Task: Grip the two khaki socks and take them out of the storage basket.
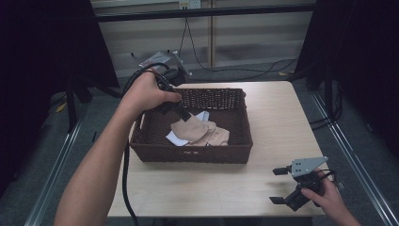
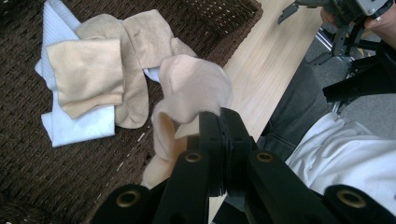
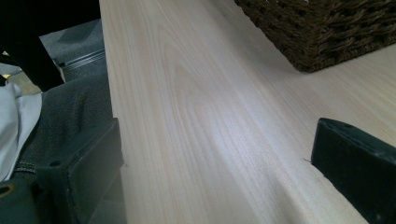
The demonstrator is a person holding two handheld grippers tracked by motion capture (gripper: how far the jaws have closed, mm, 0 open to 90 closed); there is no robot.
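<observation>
Pale wooden table (image 1: 277, 122) bears a wicker basket (image 1: 193, 153).

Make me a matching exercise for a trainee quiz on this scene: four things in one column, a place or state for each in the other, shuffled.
Things:
1. left gripper
2. right gripper
3. wicker basket
4. white cloth

Places or states:
A. lies on the basket floor, partly under beige socks
B. jaws spread apart, low over the near right corner of the table
C. stands on the table, holds the socks
D. jaws closed on a beige sock, lifted over the basket

Pairs: 1-D, 2-B, 3-C, 4-A
</observation>
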